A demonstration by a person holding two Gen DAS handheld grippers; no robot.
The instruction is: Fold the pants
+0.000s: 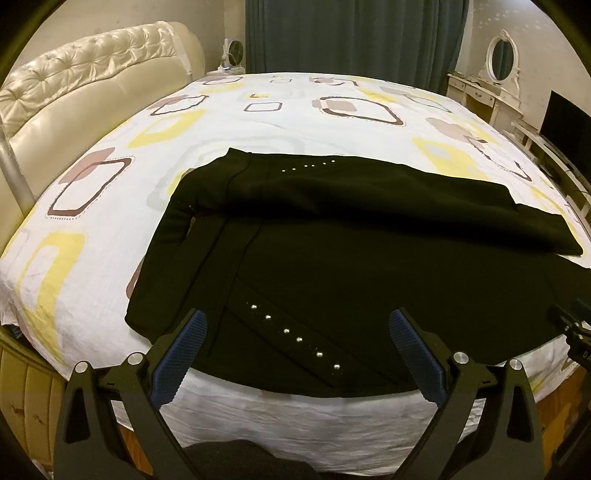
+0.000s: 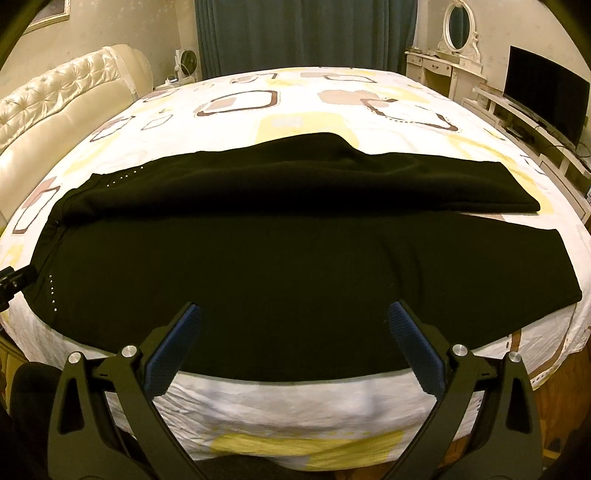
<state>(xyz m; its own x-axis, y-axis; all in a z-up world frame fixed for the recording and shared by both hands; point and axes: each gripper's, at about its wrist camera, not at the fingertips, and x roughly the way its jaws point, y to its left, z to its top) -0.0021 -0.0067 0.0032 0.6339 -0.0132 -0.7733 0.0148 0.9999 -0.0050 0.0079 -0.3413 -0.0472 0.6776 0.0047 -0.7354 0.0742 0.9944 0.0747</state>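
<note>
Patterned bed (image 2: 295,96), cream tufted headboard (image 1: 85,74), teal curtains (image 1: 351,33), white vanity mirror (image 2: 457,22), television (image 2: 543,88)

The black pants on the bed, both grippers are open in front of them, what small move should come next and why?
Probably lower the left gripper onto the near waistband corner of the black pants and close. Both it and the right gripper are open and empty, and the pants lie spread with two legs side by side on the bed, not yet folded.

matt black cloth pants (image 1: 332,266)
</note>
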